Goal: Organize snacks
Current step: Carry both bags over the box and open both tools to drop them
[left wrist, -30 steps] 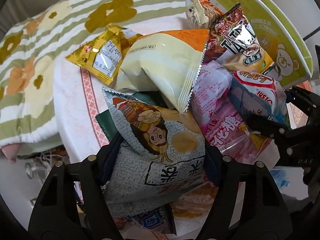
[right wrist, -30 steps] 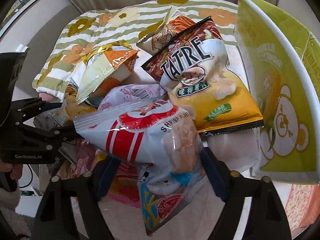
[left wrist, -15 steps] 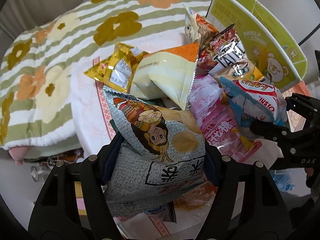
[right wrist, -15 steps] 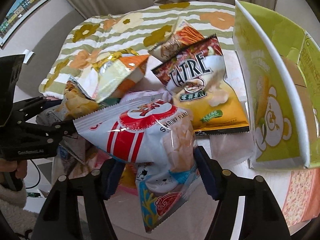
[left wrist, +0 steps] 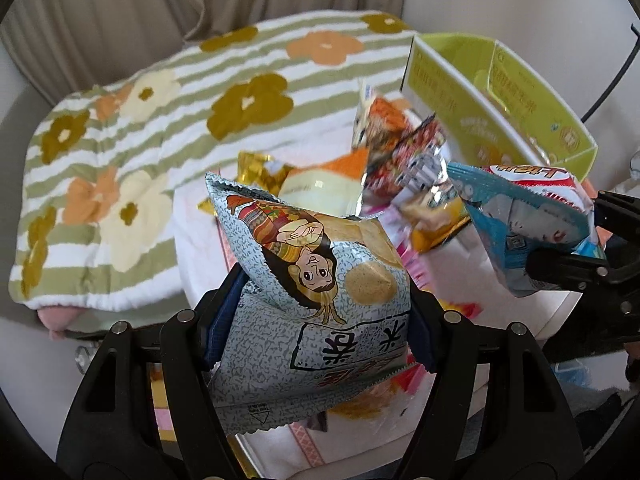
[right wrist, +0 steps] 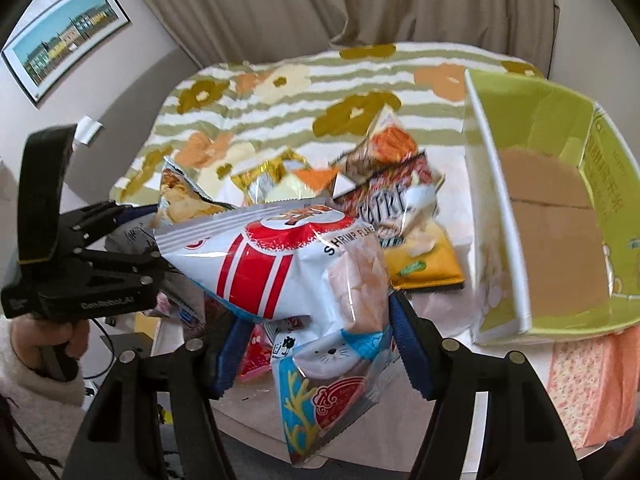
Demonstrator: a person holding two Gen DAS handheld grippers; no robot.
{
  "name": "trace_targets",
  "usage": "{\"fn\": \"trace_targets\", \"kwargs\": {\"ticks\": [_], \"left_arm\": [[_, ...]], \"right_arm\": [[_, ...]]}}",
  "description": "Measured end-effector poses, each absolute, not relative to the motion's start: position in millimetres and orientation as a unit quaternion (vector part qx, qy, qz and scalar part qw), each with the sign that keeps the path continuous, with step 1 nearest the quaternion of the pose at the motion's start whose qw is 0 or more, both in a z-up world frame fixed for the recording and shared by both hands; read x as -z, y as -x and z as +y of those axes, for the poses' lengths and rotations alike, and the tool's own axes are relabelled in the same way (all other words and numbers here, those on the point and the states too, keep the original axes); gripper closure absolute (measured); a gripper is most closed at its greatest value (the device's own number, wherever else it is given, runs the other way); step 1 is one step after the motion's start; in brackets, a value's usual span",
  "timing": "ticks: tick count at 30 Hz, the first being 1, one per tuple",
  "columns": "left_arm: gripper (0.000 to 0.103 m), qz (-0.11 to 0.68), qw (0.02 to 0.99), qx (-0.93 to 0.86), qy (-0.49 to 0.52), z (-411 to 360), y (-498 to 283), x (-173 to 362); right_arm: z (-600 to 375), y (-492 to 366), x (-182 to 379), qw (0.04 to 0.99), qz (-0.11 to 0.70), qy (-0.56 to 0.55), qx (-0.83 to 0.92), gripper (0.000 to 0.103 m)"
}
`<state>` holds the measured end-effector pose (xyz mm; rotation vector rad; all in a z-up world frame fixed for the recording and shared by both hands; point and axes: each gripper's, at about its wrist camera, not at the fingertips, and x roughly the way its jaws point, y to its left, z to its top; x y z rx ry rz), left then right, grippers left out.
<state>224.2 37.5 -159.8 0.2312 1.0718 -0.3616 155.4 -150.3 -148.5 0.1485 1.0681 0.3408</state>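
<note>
Item: left gripper point(left wrist: 320, 312) clamped on grey chip bag point(left wrist: 316, 300), right gripper point(right wrist: 316, 340) clamped on shrimp-flake bag point(right wrist: 296, 272) (both lifted); carry level, release low inside green box point(right wrist: 560, 240).

The grey speckled bag point(left wrist: 320, 304) carries a cartoon figure in a multicoloured turban and black characters. The shrimp flakes bag point(right wrist: 288, 264) is white with red stripes, a blue base and a white cat face. The open box point(right wrist: 560, 216) is lime green outside with a white rim and brown cardboard inside. The blanket point(left wrist: 120, 152) shows green and white stripes with olive, orange and cream flowers. The TATRE bag point(right wrist: 416, 232) is red above, yellow below.
</note>
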Motion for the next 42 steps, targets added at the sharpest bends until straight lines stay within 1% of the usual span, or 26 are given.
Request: {"fn": "trace_targets", "kwargs": {"ticks": [8,17,24,30,32,33,34,36,42], "left_arm": [[0.035,0.471,0.863,0.154,-0.102,-30,-229,126],[0.035,0.450,0.875,0.153,-0.087,-164,-250,114],[0.035,0.474,0.859,0.178,-0.078,-254,-278,135],[0.035,0.506,0.836,0.186,-0.100,-293,-293,168],[0.033,0.511,0.833,0.183,-0.111,-301,-299,176],[0.028,0.510,0.832,0.181,-0.119,-305,-300,179],[0.016,0.509,0.832,0.176,-0.132,-310,-302,183],[0.002,0.510,0.830,0.171,-0.145,-315,-304,188],[0.002,0.518,0.826,0.180,-0.132,-300,-297,187]], "right_arm": [[-222,-168,117,0.863,0.475,-0.077,-0.154,0.040],[-348,-194,109,0.870,0.471,-0.072,-0.130,0.040],[-413,-220,122,0.860,0.486,-0.098,-0.120,0.040],[-439,-231,136,0.848,0.499,-0.130,-0.118,0.040],[-445,-235,139,0.846,0.502,-0.134,-0.117,0.040],[-447,-236,140,0.845,0.504,-0.134,-0.116,0.040],[-448,-236,141,0.844,0.506,-0.134,-0.115,0.040],[-450,-238,143,0.842,0.509,-0.136,-0.114,0.040],[-456,-241,146,0.842,0.508,-0.142,-0.108,0.040]]}}
